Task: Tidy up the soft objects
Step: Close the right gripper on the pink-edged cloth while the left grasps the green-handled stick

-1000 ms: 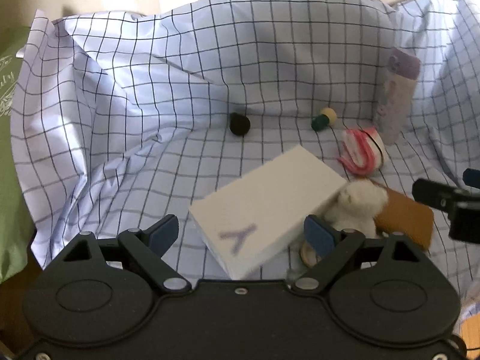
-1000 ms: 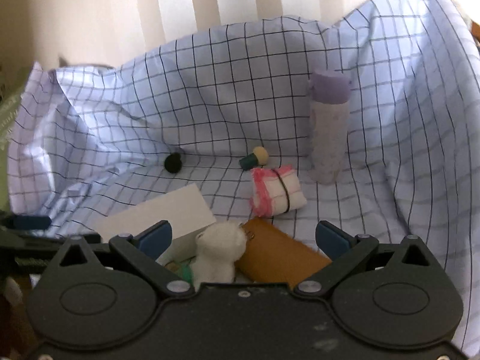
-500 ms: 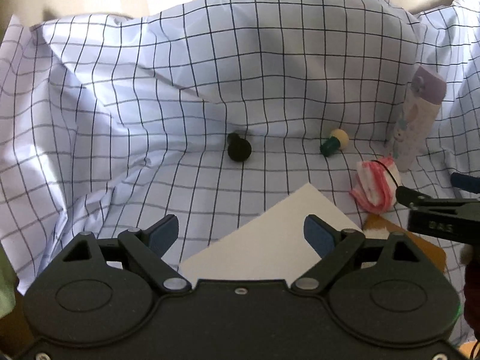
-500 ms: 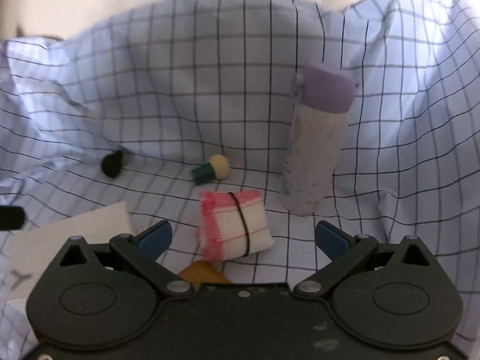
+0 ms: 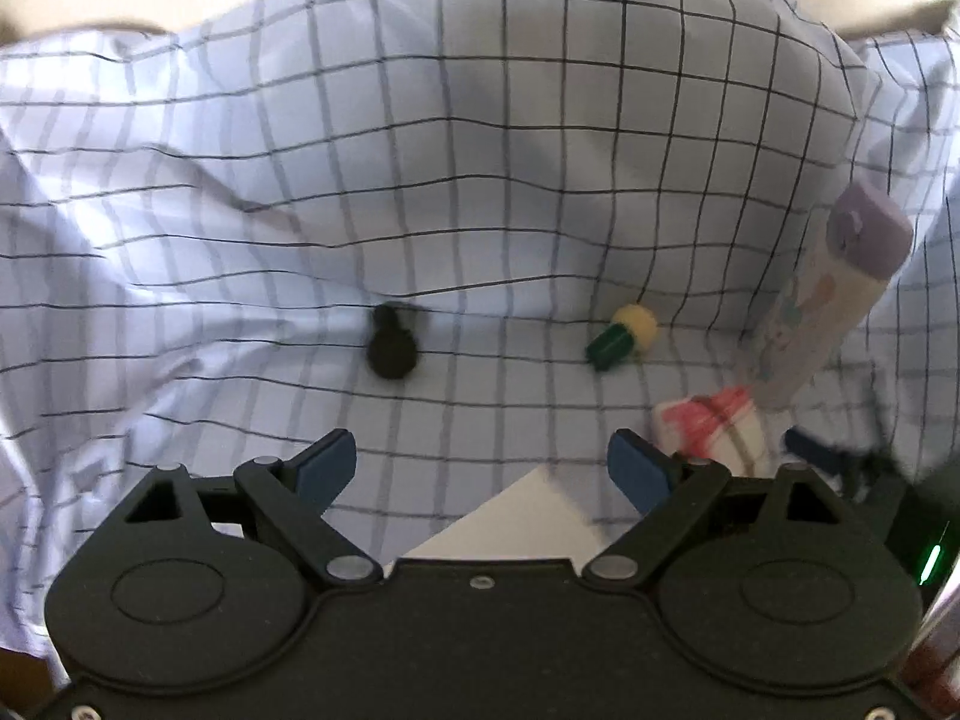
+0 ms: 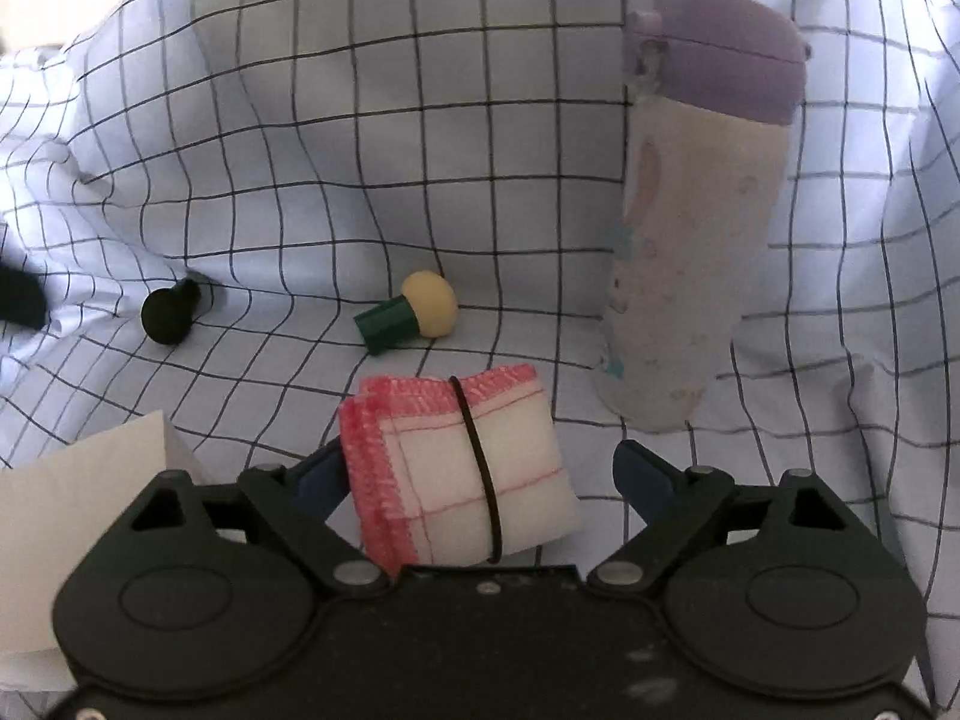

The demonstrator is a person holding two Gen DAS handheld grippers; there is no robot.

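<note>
**Folded cloth sits between spread right jaws**

Left gripper (image 5: 482, 468) hovers with jaws released over the white box (image 5: 510, 522). Right of it, the right gripper (image 6: 480, 474), jaws spread, brackets the pink-edged folded cloth (image 6: 462, 468) on the checked sheet (image 6: 300, 120), near the bottle (image 6: 690, 210).

No readable text or numbers; pale purple-lidded plastic bottle (image 6: 690, 228) has only blurry cartoon prints, nothing legible.
</note>
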